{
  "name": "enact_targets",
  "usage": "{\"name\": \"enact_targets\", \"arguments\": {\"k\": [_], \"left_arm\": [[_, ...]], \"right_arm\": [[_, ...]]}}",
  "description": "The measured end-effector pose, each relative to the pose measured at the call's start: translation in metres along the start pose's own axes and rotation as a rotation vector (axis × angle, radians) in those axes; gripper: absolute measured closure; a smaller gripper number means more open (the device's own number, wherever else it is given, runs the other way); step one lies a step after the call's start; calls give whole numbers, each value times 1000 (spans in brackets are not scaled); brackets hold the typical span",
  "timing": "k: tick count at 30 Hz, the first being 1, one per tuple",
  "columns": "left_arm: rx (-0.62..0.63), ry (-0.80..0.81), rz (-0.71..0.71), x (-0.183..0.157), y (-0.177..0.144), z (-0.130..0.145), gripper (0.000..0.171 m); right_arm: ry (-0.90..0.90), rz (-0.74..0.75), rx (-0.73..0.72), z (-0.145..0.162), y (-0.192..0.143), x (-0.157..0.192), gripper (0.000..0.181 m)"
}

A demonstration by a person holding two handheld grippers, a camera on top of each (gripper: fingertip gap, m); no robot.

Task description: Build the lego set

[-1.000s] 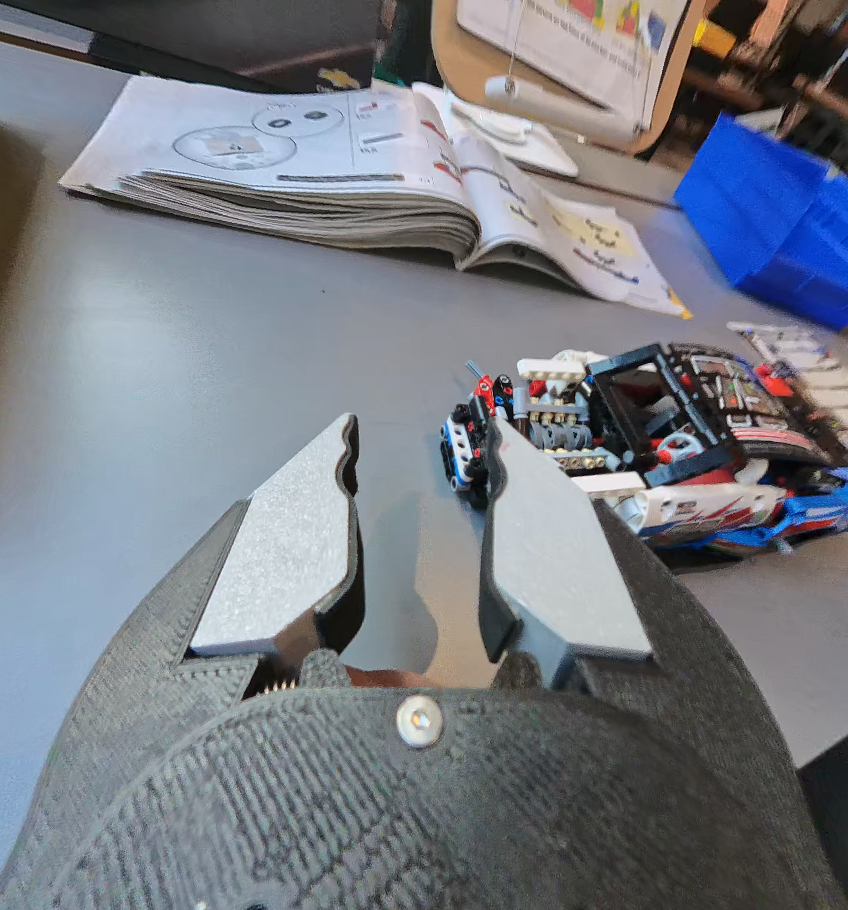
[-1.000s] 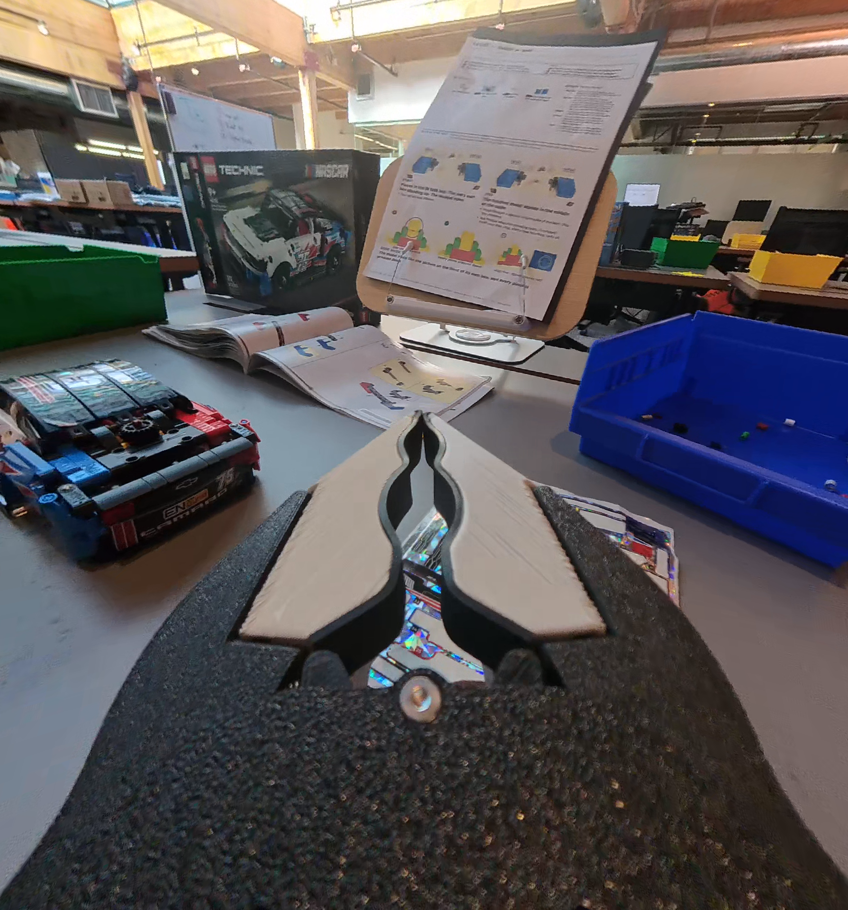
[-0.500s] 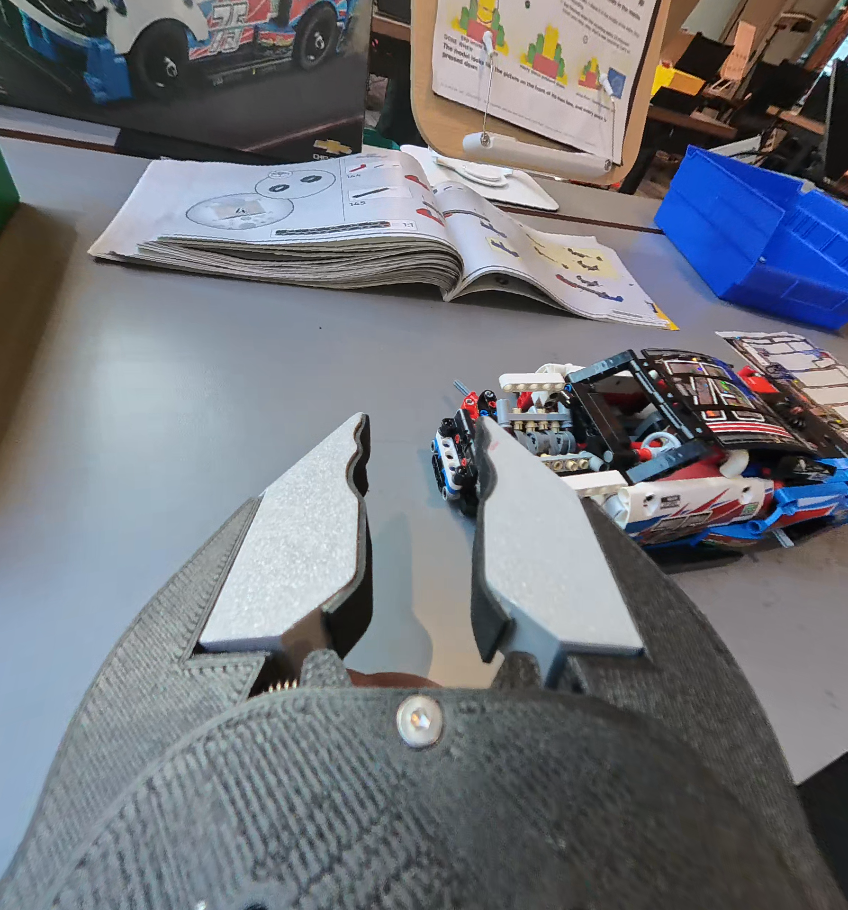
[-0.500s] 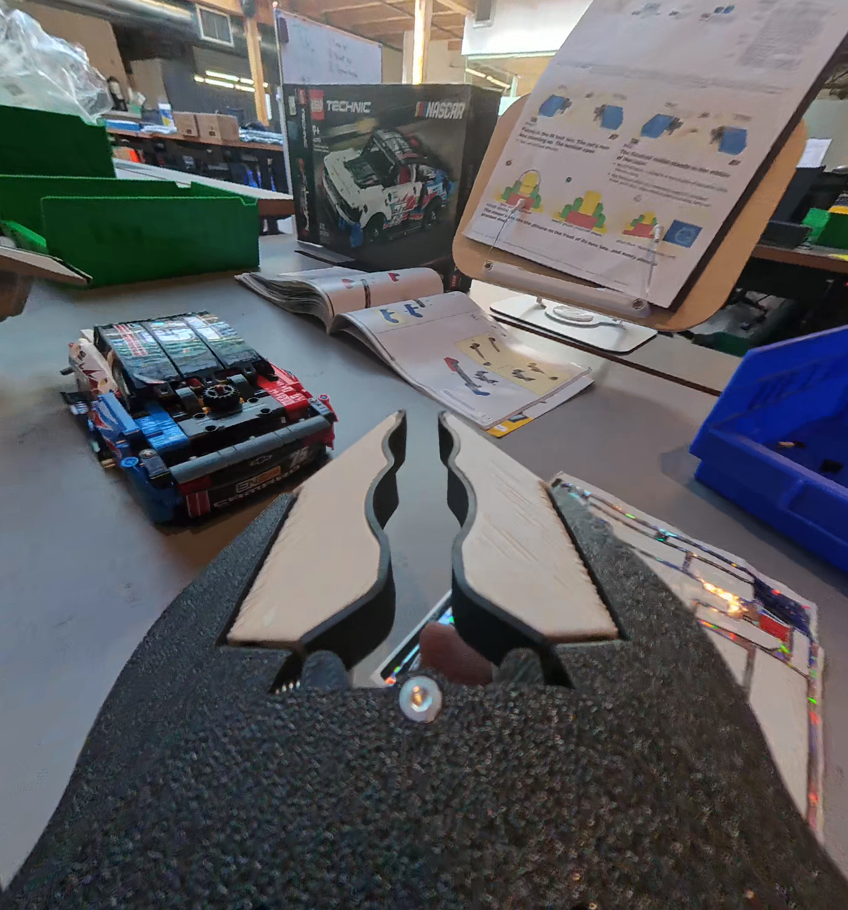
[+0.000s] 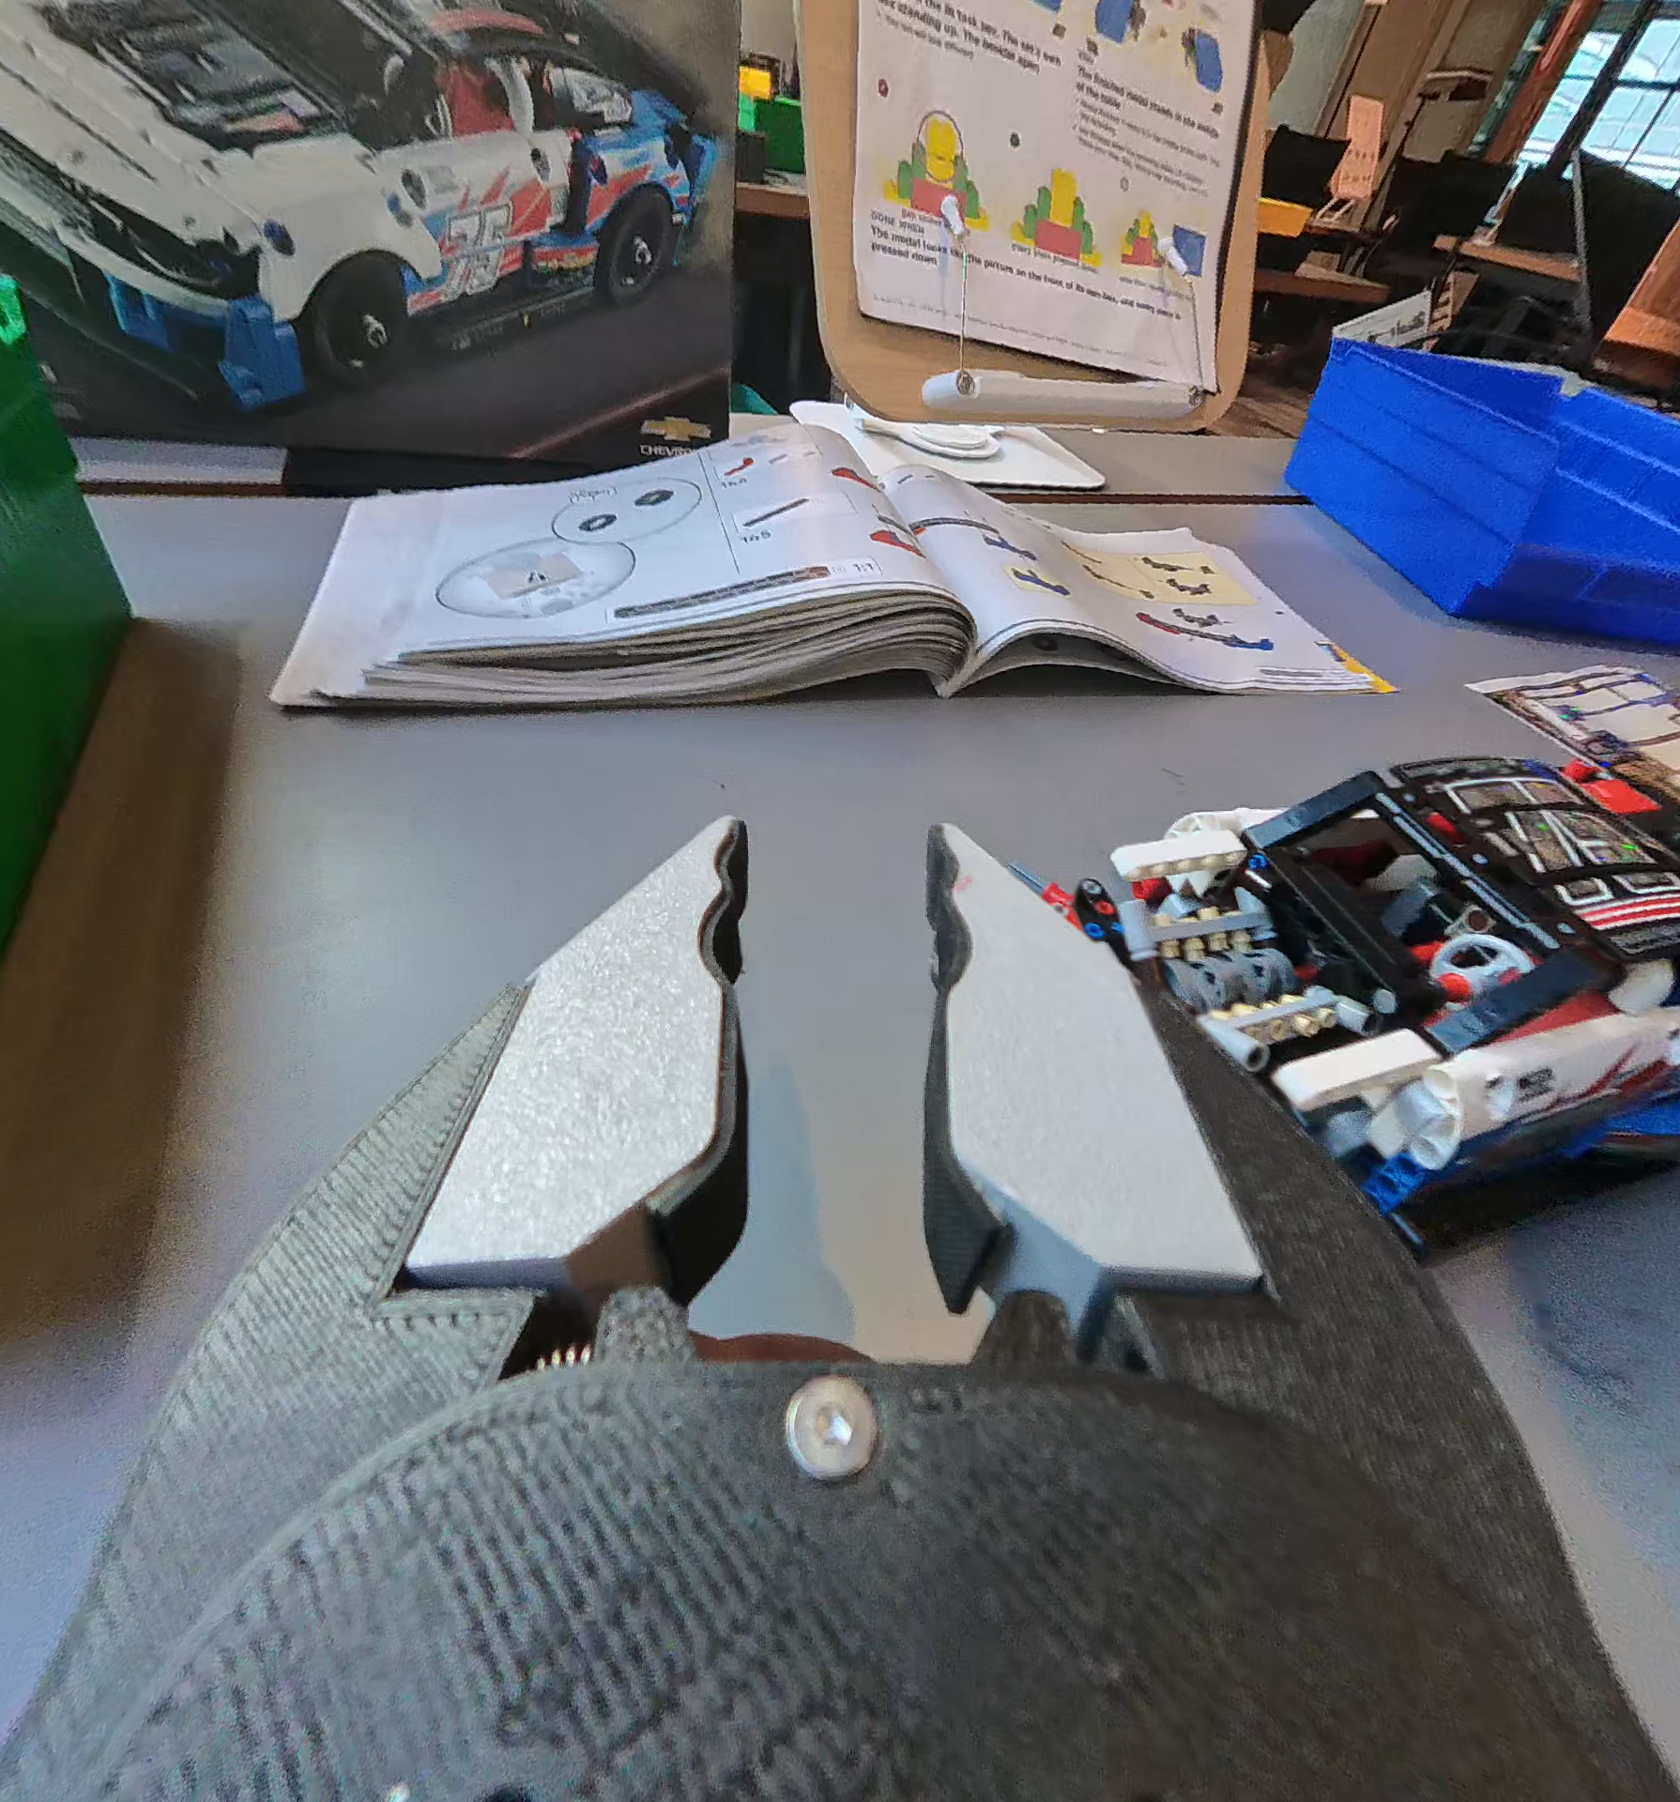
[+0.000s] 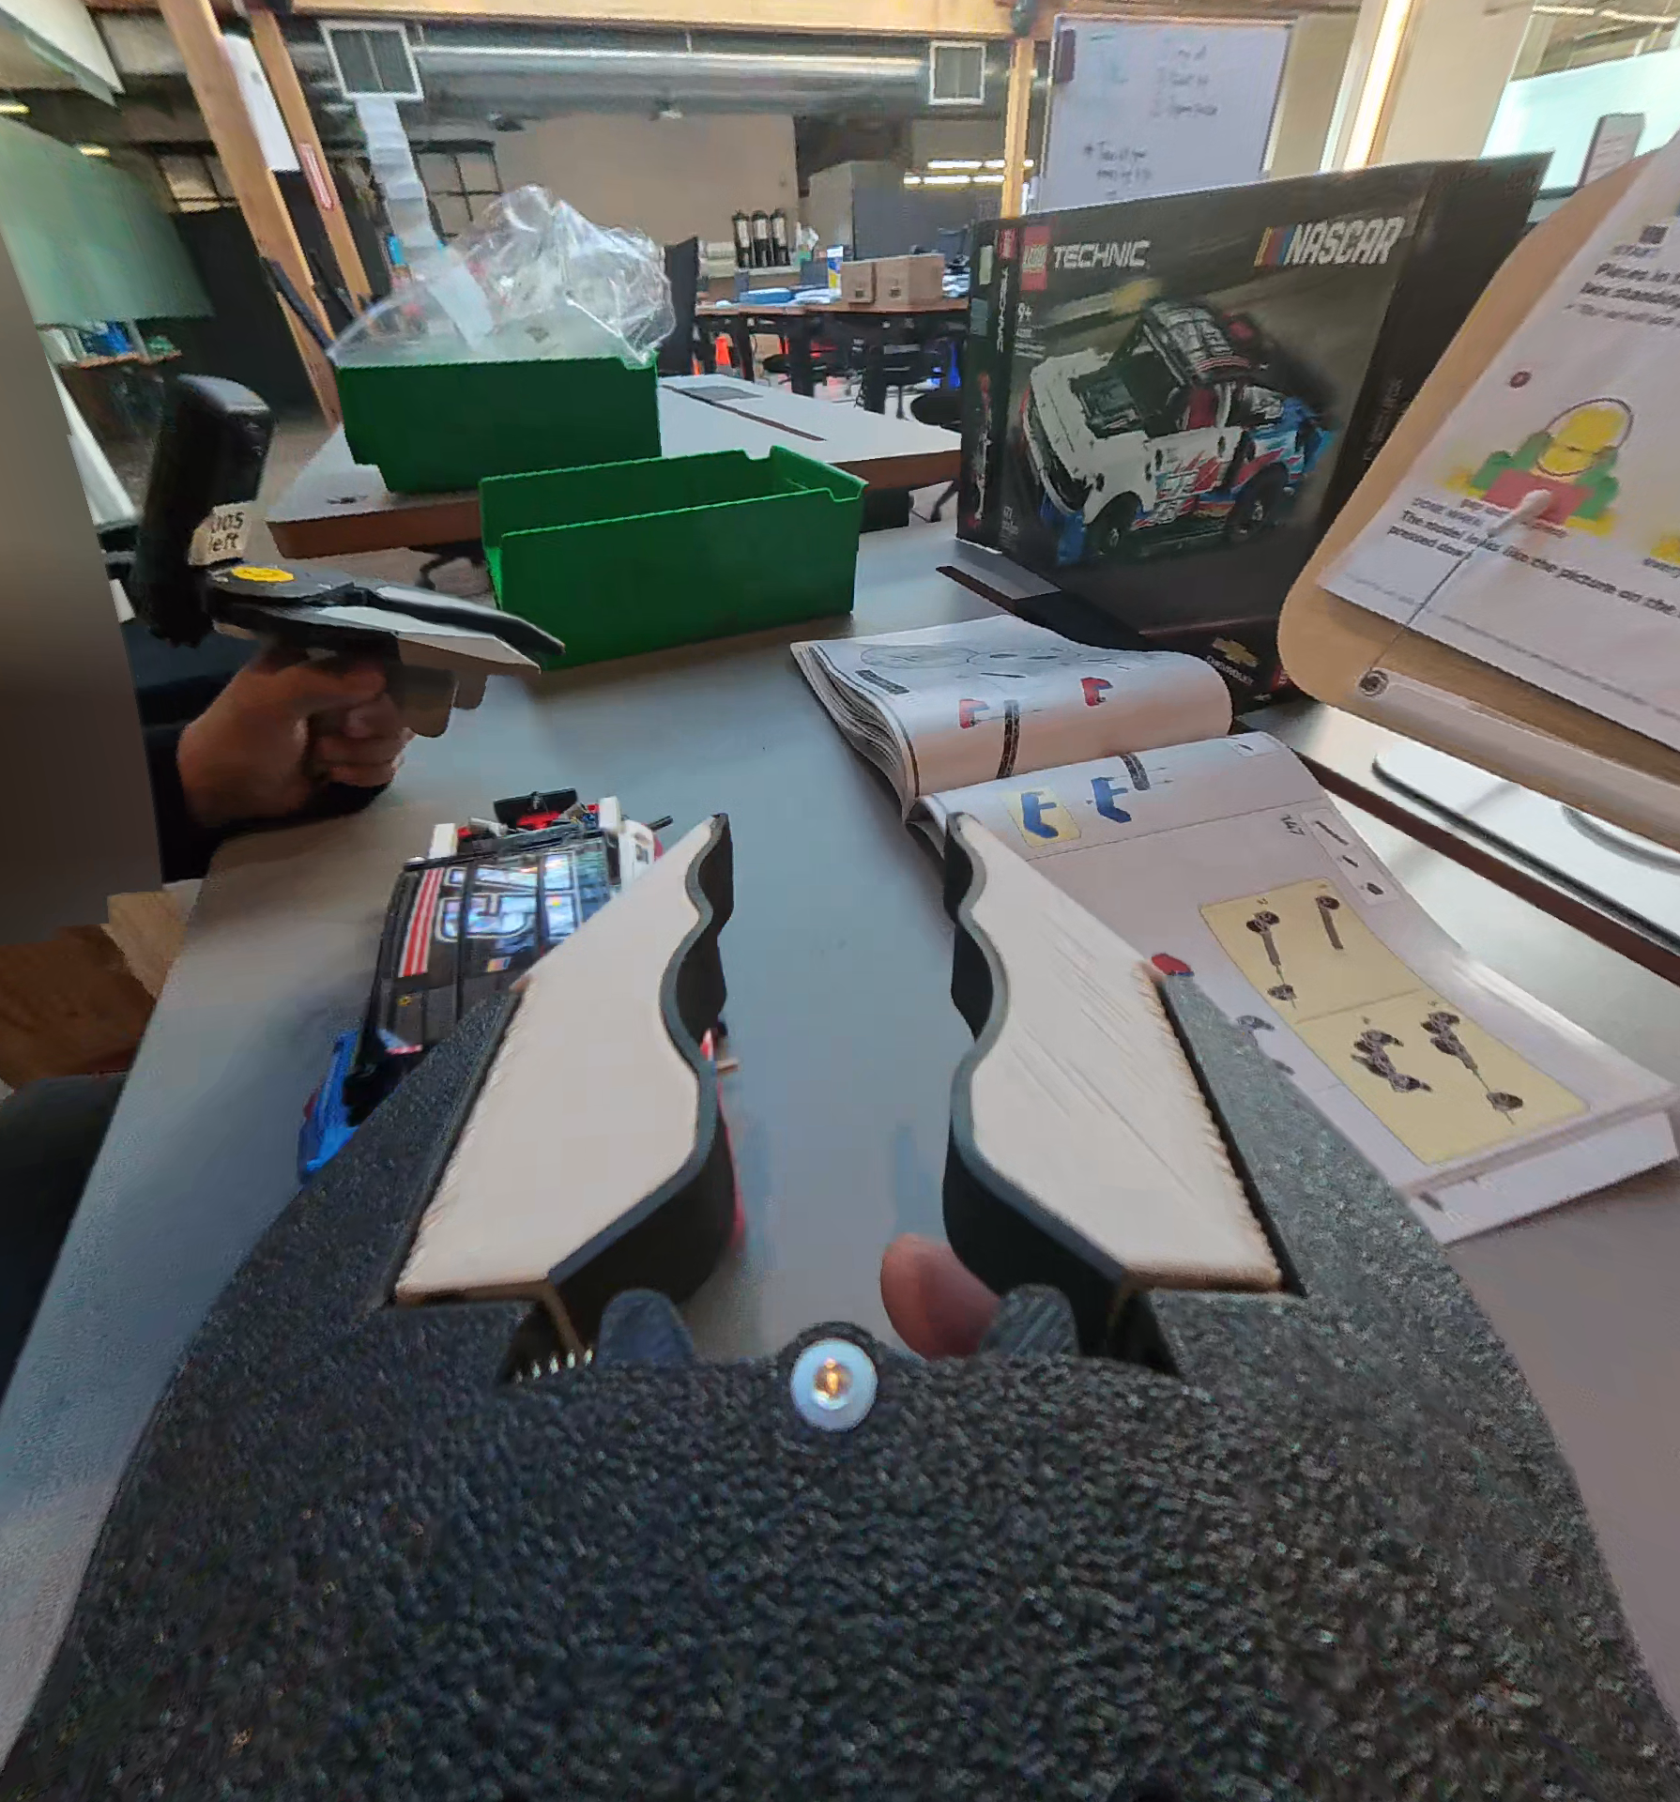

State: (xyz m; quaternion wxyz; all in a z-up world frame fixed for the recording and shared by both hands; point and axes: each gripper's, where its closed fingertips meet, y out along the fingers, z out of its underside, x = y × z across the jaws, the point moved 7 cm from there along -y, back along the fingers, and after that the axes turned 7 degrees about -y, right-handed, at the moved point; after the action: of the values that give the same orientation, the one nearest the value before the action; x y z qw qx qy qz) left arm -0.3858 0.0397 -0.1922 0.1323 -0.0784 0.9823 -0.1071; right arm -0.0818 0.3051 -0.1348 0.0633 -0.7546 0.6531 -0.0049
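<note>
From your left wrist view, your left gripper (image 5: 836, 848) gapes empty over bare table; the half-built Lego race car (image 5: 1460, 975) lies just to its right, exposed engine end nearest the fingertips, long axis running away rightward

From your right wrist view, your right gripper (image 6: 836, 858) is spread wide, holding nothing, and the car (image 6: 485, 936) sits just left of it, pointing away; this gripper looks nearer
</note>
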Motion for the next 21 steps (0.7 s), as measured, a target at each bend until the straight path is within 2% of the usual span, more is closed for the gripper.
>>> {"name": "enact_targets", "arguments": {"k": [5, 9, 13, 17, 21], "left_arm": [[-24, 32, 29, 5, 3, -5, 138], [-134, 57, -1, 4, -8, -9, 145], [-159, 60, -24, 4, -11, -10, 146], [-169, 15, -74, 11, -11, -11, 147], [-194, 74, -138, 7, -13, -11, 149]], "right_arm": [[-39, 15, -1, 14, 24, -13, 140], [-79, 8, 20, 22, 31, -12, 141], [-171, 1, 62, 26, 40, -9, 141], [-177, -3, 50, 27, 39, -9, 140], [-103, -18, 1, 28, 28, -8, 141]]}}
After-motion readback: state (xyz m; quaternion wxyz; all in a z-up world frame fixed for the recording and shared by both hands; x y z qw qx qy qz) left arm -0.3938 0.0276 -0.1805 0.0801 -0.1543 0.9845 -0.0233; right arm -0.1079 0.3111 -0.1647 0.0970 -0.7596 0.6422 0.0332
